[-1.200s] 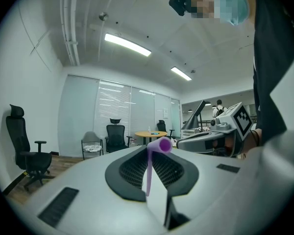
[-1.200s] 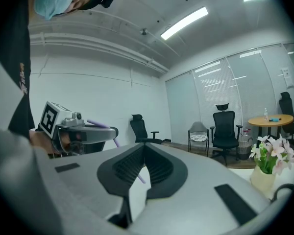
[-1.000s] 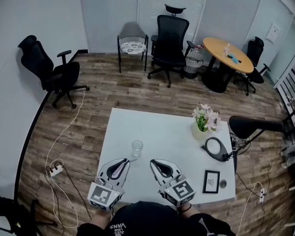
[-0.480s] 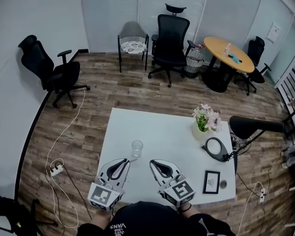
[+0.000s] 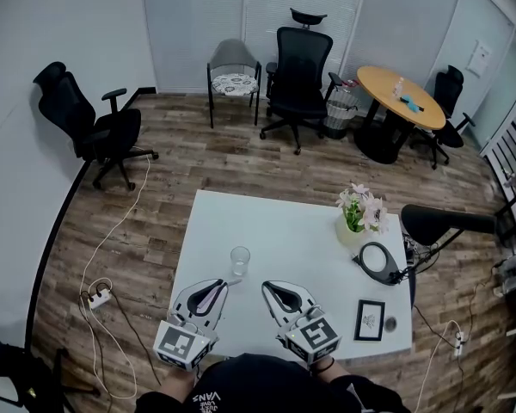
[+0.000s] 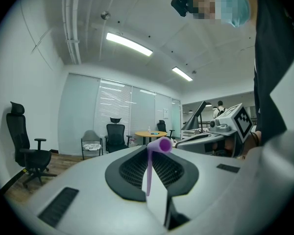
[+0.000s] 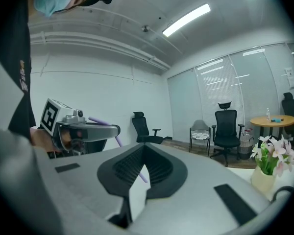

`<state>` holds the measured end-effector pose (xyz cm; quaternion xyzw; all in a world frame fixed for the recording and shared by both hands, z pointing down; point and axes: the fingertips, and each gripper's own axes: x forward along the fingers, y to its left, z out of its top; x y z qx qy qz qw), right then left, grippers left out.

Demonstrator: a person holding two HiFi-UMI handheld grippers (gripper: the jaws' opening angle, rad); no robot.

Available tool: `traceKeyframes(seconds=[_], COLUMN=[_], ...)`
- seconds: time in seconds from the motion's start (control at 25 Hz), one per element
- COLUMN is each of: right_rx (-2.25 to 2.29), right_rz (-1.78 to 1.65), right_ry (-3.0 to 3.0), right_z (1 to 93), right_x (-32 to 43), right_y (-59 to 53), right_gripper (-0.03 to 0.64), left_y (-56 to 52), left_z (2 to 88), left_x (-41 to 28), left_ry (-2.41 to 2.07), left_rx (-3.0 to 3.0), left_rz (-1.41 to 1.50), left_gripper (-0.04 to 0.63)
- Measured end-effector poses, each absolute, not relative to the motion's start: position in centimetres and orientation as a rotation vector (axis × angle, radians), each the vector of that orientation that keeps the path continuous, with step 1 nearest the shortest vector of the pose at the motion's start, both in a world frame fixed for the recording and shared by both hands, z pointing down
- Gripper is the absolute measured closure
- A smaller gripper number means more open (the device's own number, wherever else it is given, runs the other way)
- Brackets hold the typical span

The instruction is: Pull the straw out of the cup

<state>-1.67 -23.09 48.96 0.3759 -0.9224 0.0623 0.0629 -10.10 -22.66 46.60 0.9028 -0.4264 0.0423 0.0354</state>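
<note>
The left gripper [image 5: 217,284] is closed on the purple straw [image 6: 149,174], which stands between its jaws, clear of the cup [image 5: 240,259]. The cup stands upright on the white desk [image 5: 284,231], just beyond the left gripper. The right gripper [image 5: 270,286], beside it, has its jaws together with nothing between them.

Your right gripper [image 7: 143,150] had its jaws together with nothing between them, while off to its left your left gripper [image 7: 112,129] carried a purple straw [image 7: 102,121], seemingly pinched at its tip, and pink flowers [image 7: 273,153] stood at the far right.
</note>
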Motion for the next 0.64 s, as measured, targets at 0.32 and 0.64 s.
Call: traceKeyframes(seconds=[0.32, 0.64], right_rx=[1.133, 1.137], right_rz=[0.225, 0.193], right_ry=[-2.799, -2.793], right_z=[48.73, 48.87], right_x=[-1.94, -1.46], right_y=[-22.96, -23.06], right_gripper=[0.600, 0.600], left_y=[-22.55, -22.56], left_z=[46.46, 46.39], left_x=[-10.27, -9.99], left_ry=[-1.314, -1.314], left_rx=[2.770, 2.774], left_rz=[0.126, 0.128], left_gripper=[0.558, 0.558])
